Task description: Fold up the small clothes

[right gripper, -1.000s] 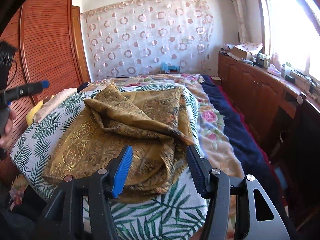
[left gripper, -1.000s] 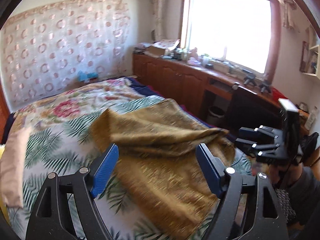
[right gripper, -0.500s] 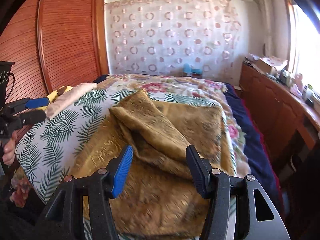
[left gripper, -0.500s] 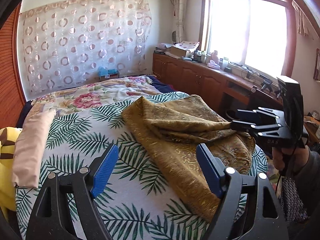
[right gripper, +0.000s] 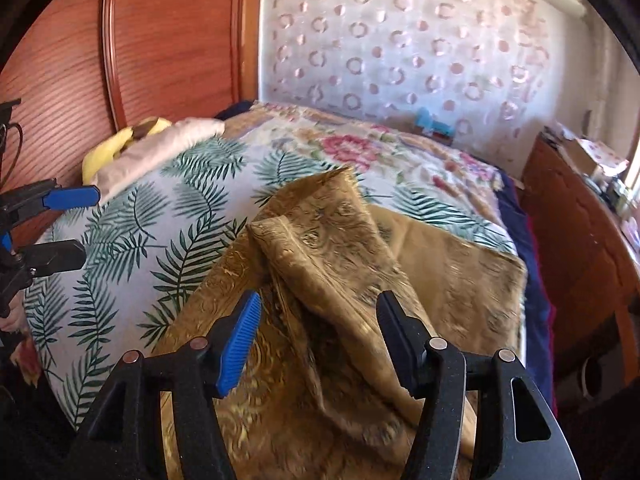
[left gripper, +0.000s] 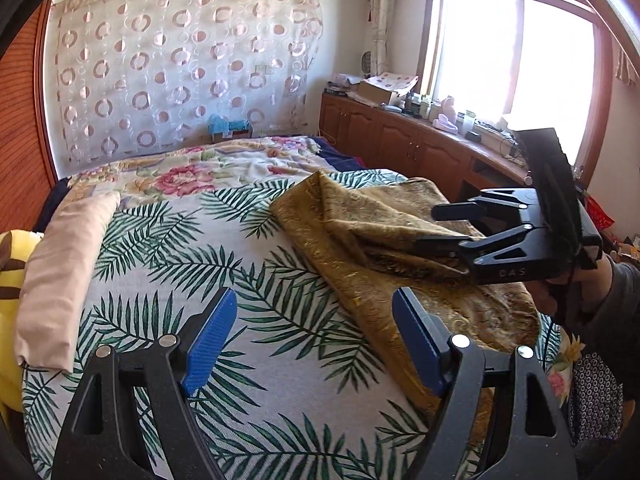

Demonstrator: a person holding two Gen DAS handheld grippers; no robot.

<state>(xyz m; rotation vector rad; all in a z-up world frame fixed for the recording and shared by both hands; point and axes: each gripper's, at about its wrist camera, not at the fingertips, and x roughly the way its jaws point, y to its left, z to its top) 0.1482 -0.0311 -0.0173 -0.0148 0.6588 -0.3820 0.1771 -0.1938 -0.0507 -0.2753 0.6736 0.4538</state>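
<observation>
A bed (left gripper: 280, 420) carries everything, covered by a white sheet (left gripper: 168, 280) printed with green palm leaves. Toward the far end a flowered blanket (left gripper: 188, 176) with pink blossoms lies across it, and a dark blue cover (right gripper: 516, 224) shows along the window side. A gold patterned cloth (left gripper: 360, 240) lies rumpled on the sheet, partly folded over itself. Along the wardrobe side rests a long beige pillow (left gripper: 60, 276), with a yellow cushion (left gripper: 12, 248) just beside it.

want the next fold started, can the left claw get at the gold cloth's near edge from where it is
Probably yes: the left claw is open and empty over the bedspread, with nothing between it and the gold cloth.
</observation>
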